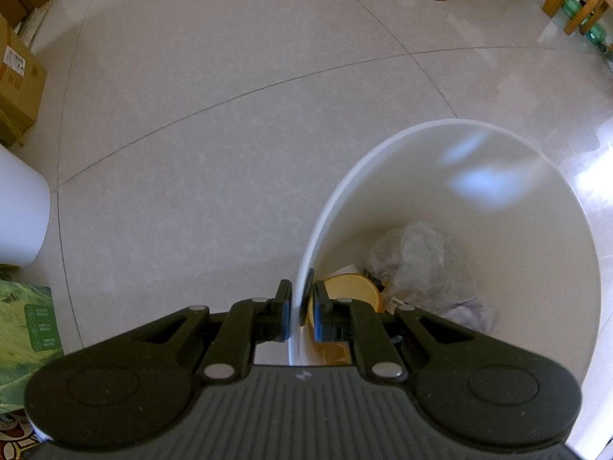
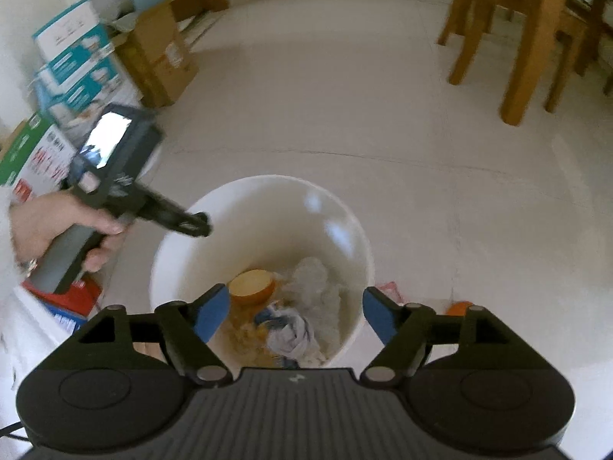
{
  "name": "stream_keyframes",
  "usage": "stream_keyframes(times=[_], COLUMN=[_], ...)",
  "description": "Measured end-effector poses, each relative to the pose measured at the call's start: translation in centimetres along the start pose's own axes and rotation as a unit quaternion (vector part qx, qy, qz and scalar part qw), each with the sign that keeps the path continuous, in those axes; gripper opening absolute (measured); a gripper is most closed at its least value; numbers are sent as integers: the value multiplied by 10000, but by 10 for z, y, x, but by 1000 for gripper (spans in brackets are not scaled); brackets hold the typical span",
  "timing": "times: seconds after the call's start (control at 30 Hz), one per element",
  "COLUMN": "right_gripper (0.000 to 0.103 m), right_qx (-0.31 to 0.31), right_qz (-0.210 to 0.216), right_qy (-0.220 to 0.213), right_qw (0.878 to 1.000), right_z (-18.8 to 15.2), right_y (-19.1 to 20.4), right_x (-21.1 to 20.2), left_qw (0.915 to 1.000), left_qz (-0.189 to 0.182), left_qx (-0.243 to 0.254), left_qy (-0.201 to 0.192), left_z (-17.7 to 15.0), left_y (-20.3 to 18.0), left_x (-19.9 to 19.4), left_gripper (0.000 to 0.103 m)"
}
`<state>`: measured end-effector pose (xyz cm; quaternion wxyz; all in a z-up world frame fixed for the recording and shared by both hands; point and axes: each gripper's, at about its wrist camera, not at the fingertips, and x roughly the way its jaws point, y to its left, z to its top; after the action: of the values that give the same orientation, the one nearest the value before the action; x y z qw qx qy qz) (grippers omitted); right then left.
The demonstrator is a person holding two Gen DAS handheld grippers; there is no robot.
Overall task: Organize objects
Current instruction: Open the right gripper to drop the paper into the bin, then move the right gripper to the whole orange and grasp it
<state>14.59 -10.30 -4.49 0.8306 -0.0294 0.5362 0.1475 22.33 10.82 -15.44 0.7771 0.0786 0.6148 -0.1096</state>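
A white plastic bin (image 1: 498,191) stands on the tiled floor and also shows in the right wrist view (image 2: 172,253). Inside lie a round yellow-brown object (image 1: 352,287), crumpled clear plastic (image 1: 421,260) and a blue-white cloth (image 2: 291,333). My left gripper (image 1: 300,306) is shut on the bin's near rim, one finger inside and one outside; in the right wrist view it (image 2: 199,224) reaches the bin's left rim. My right gripper (image 2: 295,314) is open and empty, hovering over the bin's near side.
Cardboard boxes (image 1: 19,76) and printed cartons (image 2: 76,69) stand at the left. Wooden chair legs (image 2: 517,57) are at the back right. A white container (image 1: 19,211) sits at the far left. An orange item (image 2: 459,308) lies on the floor right of the bin.
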Motion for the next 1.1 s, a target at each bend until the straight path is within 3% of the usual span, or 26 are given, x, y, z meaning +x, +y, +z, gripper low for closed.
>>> stream_keyframes(times=[0.2,0.43,0.53,0.7,1.1], right_gripper=[86,87,87,87,87], right_qx=[508,1439,1703,2093,2206], right_qz=[-343,-877,-1191,-1288,-1730], right_qy=[-362,-559,-537,-294,123], right_qw=[9975,9841,9767,9689,9598], right_z=[-14,-41,-59,-88,-121], right_y=[-45,-130,-163,-202,-232], right_x=[1,26,52,108,234], left_qw=[10000,10000,10000,9999,9995], left_qz=[-2,35,47,72,155], left_qx=[12,58,70,71,258], left_qy=[7,-16,-13,-8,-58], left_z=[0,0,-2,-1,-3], left_y=[2,0,-2,-4,-6], left_x=[0,0,0,0,1], left_gripper=[9,9,9,9,9])
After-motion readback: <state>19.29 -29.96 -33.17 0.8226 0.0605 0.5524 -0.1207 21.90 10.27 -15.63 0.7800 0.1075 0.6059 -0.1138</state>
